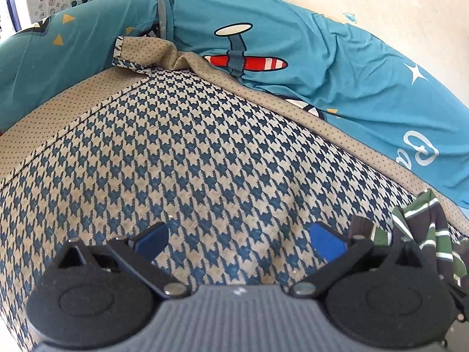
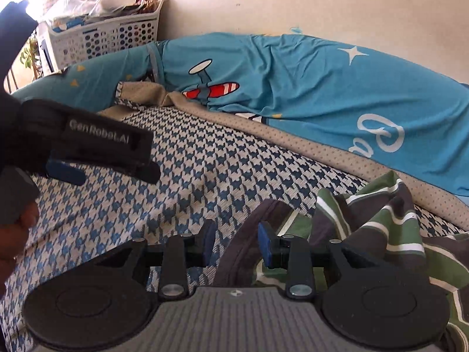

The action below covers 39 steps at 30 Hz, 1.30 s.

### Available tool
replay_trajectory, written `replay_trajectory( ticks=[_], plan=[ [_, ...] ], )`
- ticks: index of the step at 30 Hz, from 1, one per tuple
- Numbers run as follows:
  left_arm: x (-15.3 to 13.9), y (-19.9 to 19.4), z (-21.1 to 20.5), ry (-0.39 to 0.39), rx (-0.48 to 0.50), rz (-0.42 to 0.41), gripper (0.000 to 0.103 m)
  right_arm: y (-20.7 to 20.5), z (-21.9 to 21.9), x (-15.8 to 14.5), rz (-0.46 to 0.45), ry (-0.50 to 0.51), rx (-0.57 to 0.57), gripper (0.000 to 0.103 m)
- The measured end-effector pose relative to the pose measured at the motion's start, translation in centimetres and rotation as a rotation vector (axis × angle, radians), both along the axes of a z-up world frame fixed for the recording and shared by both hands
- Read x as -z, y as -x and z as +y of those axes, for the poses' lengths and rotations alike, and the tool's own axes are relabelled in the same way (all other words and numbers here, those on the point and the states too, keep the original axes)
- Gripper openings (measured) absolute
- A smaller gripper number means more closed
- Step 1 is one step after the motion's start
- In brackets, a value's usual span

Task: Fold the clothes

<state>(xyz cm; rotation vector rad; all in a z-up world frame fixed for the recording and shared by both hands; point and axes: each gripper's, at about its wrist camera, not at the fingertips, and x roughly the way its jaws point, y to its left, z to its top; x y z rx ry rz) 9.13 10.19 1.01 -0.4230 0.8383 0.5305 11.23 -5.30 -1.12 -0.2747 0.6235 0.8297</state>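
Observation:
A crumpled green, dark grey and white striped garment (image 2: 378, 220) lies on the houndstooth mat (image 2: 190, 182) at the lower right. Its edge shows at the right of the left wrist view (image 1: 425, 228). My right gripper (image 2: 237, 246) is open, low over the mat, with the garment's dark hem right by its right finger. My left gripper (image 1: 239, 242) is wide open and empty over the bare mat (image 1: 190, 152), left of the garment. It also shows from the side in the right wrist view (image 2: 88, 161).
A blue quilt with a plane print (image 2: 293, 88) is bunched along the wall behind the mat. A white laundry basket (image 2: 111, 35) full of things stands at the back left. The mat's far corner (image 1: 129, 55) is folded over.

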Motion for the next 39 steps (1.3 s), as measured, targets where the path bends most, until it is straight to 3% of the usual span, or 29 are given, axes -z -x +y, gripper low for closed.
replay_trajectory(
  ticks=[2, 6, 8, 13, 21, 28, 33, 39],
  plan=[
    [0.0, 0.0, 0.2, 0.006, 0.0, 0.004, 0.103, 0.1, 0.5, 0.7, 0.018, 0.022, -0.007, 0.031],
    [0.0, 0.1, 0.3, 0.014, 0.006, 0.003, 0.103, 0.5, 1.4, 2.5, -0.053, 0.148, 0.035, 0.031],
    [0.0, 0.1, 0.2, 0.011, 0.012, 0.004, 0.103, 0.4, 1.3, 2.9, -0.063, 0.149, 0.046, 0.031],
    [0.1, 0.2, 0.1, 0.008, 0.016, 0.002, 0.103, 0.2, 1.1, 3.4, -0.079, 0.151, 0.085, 0.007],
    [-0.9, 1.2, 0.4, -0.052, -0.005, -0.031, 0.103, 1.8, 2.5, 1.3, -0.131, 0.001, 0.072, 0.006],
    [-2.2, 2.2, 2.2, -0.141, -0.069, -0.056, 0.103, 3.1, 6.0, 0.2, -0.039, -0.212, 0.005, 0.006],
    [-3.0, 3.0, 3.8, -0.177, -0.148, -0.075, 0.103, 2.4, 8.1, 1.2, 0.158, -0.339, -0.011, 0.007],
    [-2.6, 2.8, 3.3, -0.137, -0.11, -0.06, 0.103, 3.2, 7.1, 0.7, 0.165, -0.271, 0.026, 0.019]
  ],
)
